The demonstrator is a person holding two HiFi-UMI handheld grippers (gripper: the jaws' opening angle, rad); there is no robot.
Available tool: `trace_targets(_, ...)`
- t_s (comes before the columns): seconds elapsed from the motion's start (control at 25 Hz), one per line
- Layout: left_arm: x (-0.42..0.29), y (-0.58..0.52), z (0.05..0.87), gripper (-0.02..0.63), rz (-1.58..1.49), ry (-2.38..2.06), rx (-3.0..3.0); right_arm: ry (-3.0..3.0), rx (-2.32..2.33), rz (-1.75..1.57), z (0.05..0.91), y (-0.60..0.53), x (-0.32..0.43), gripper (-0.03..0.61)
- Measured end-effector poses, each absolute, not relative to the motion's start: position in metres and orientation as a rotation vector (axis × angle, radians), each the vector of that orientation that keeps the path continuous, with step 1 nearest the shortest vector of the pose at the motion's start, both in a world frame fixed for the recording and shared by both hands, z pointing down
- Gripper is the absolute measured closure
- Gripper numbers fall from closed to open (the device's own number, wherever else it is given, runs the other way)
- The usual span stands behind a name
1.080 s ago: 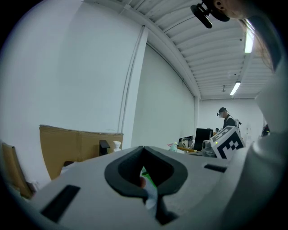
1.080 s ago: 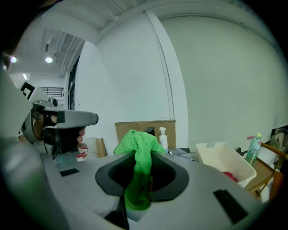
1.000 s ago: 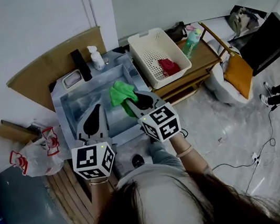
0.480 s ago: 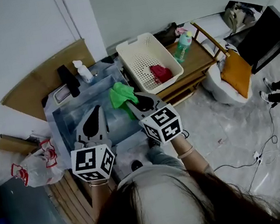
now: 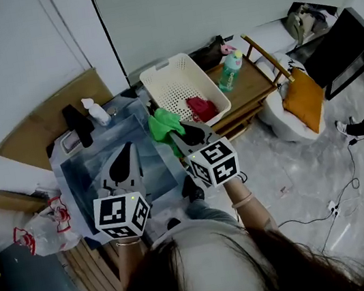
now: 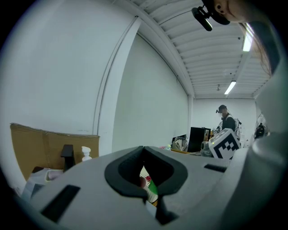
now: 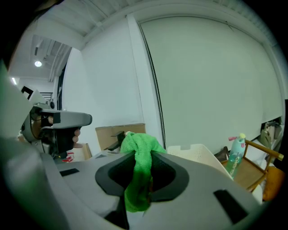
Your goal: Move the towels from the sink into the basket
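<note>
My right gripper (image 5: 180,135) is shut on a bright green towel (image 5: 164,123), which hangs bunched over the right rim of the sink (image 5: 72,189), just short of the white perforated basket (image 5: 170,81). In the right gripper view the green towel (image 7: 140,150) drapes through the jaws of the right gripper (image 7: 141,191), with the basket (image 7: 200,152) beyond. A red towel (image 5: 201,108) lies in the basket. My left gripper (image 5: 127,150) hovers over the sink basin, jaws together and nothing in them. In its own view the left gripper (image 6: 148,191) shows only a thin slit.
The basket stands on a low wooden table (image 5: 258,83) beside a green spray bottle (image 5: 227,73). A white pump bottle (image 5: 95,111) and a black block stand on the sink's back edge. A chair with an orange cushion (image 5: 306,96) is at right, a plastic bag (image 5: 40,224) at left.
Both grippers have moved right, toward the basket. The green towel has gone from above the sink basin to its right rim, still held by the right gripper.
</note>
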State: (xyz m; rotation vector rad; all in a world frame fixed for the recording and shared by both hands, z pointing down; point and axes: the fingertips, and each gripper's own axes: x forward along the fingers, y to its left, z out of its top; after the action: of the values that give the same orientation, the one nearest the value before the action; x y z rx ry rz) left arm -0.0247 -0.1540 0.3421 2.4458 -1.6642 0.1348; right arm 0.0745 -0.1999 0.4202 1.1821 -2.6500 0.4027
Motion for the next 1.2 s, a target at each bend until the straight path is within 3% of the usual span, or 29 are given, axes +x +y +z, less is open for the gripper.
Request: trace_targets(1.2,0.045,-0.244,0.381,0.606,0.185,-1.657,2.364,-2.381,1.04,0.323,0.522,-0.349,0.158,0.477)
